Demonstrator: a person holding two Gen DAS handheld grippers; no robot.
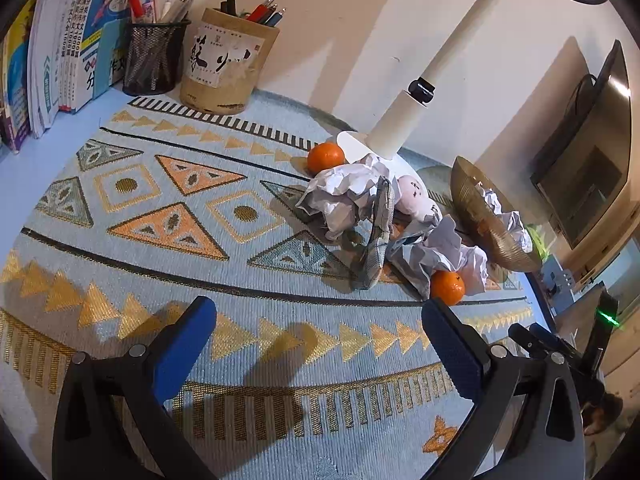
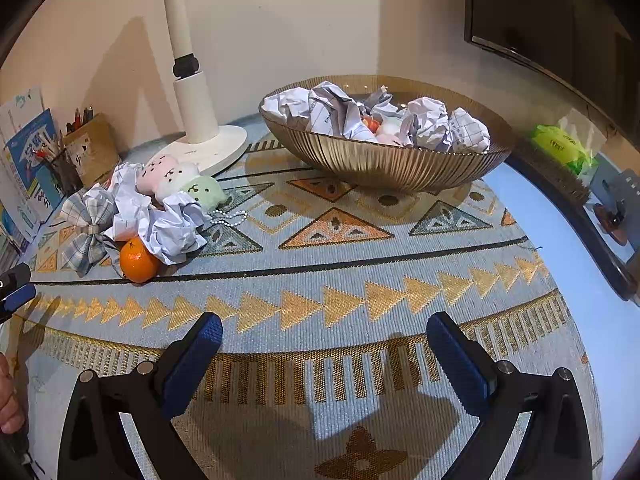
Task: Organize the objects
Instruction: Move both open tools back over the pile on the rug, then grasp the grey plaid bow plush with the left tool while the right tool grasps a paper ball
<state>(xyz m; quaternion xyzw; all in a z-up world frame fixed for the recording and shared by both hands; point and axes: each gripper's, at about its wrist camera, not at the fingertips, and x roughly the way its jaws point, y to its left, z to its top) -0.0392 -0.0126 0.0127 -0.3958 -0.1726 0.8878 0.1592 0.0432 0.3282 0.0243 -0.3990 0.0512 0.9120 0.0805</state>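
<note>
We found the gold bowl (image 2: 384,164) holding crumpled paper balls (image 2: 428,122); more paper (image 2: 176,232), an orange (image 2: 138,260) lay beside it. Left gripper (image 1: 320,336) and right gripper (image 2: 324,340) gaped wide, empty.

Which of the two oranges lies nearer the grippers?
The orange by the plaid bow, at the pile's front edge; the other orange sits behind, by the lamp base.

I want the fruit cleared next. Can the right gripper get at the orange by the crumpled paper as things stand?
Probably yes. The right gripper is open and empty, and bare mat lies between it and the orange, whose near side is exposed; crumpled paper touches only its far side.
</note>
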